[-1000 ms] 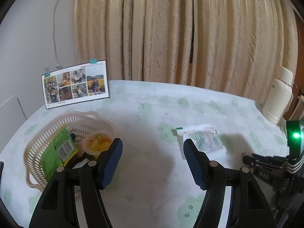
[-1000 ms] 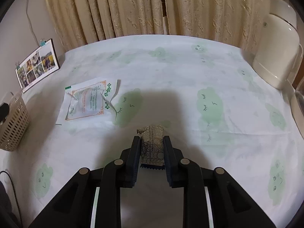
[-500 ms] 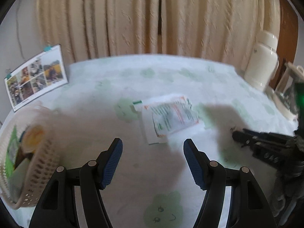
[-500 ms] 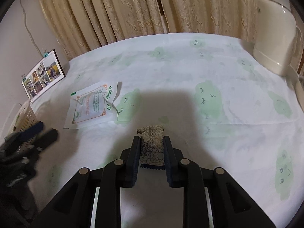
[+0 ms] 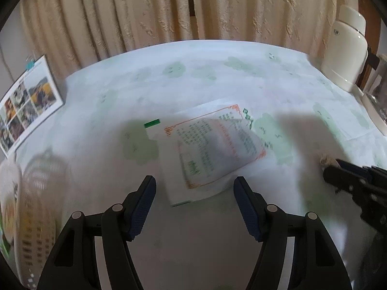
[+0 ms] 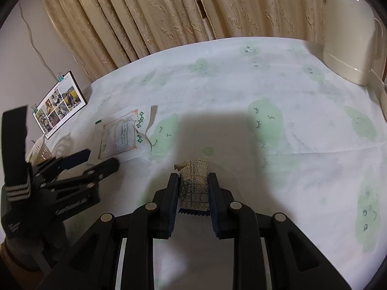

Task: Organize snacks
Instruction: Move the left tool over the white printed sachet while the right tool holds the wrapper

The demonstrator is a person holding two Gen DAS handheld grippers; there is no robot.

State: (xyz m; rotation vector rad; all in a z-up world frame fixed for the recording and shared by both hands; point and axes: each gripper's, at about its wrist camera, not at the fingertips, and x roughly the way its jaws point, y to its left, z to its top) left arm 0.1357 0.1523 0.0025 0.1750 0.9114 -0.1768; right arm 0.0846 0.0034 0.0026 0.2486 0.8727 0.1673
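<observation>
A flat white snack packet [image 5: 212, 149] with orange border and green print lies on the tablecloth. My left gripper [image 5: 194, 197] hovers open just short of its near edge, and shows at the left of the right wrist view [image 6: 96, 160]. My right gripper [image 6: 192, 187] is shut on a small tan and black patterned snack wrapper [image 6: 192, 183], held above the cloth. In the left wrist view the right gripper [image 5: 331, 166] enters from the right with the wrapper's tip [image 5: 327, 161] showing. The beige slatted basket [image 5: 36, 205] with snacks sits at far left, blurred.
A photo card [image 5: 26, 101] leans against the wall at the back left. A cream thermos jug [image 6: 348, 36] stands at the back right. Beige curtains [image 5: 193, 9] hang behind the table. The white cloth [image 6: 266, 91] has green cloud prints.
My left gripper has swung right, away from the basket, and closed in on the white packet. The right gripper keeps hold of the patterned wrapper and has shifted slightly.
</observation>
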